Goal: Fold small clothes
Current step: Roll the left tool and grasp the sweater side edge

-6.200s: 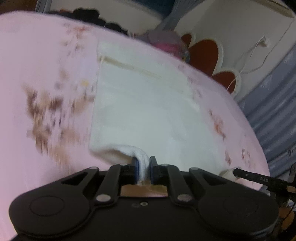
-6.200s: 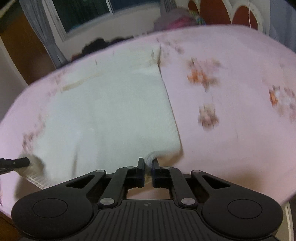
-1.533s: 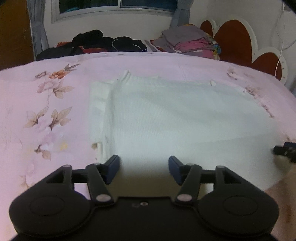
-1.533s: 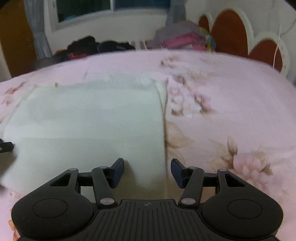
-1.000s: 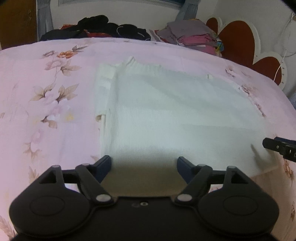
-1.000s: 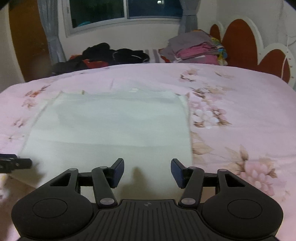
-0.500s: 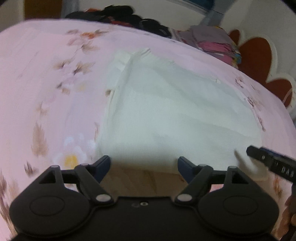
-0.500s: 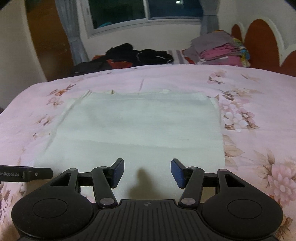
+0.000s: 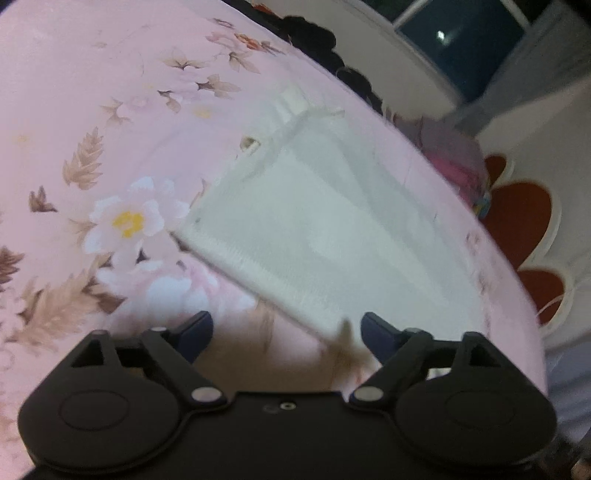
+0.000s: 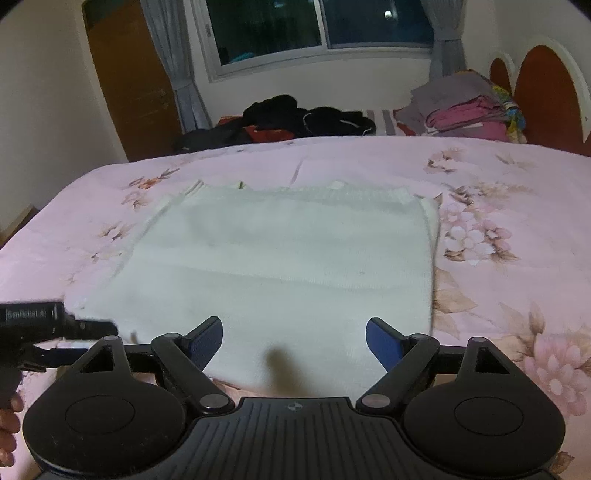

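Left gripper (image 9: pixel 286 332), right gripper (image 10: pixel 294 339) spread, empty; folded rectangular white knit (image 10: pixel 288 266), ribbed hem.

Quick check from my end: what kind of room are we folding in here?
Most likely a bedroom. The white garment lies on a pink floral bedspread, a scalloped red headboard stands at the right, and folded clothes are stacked beneath a curtained window.

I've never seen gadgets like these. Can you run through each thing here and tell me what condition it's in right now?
left gripper: open, empty.
right gripper: open, empty, over the cloth's near edge.
white garment: folded flat on the bed.
pink floral bedsheet: spread out.
dark clothes: loose heap.
pink and grey clothes: folded stack.
window: dark outside.
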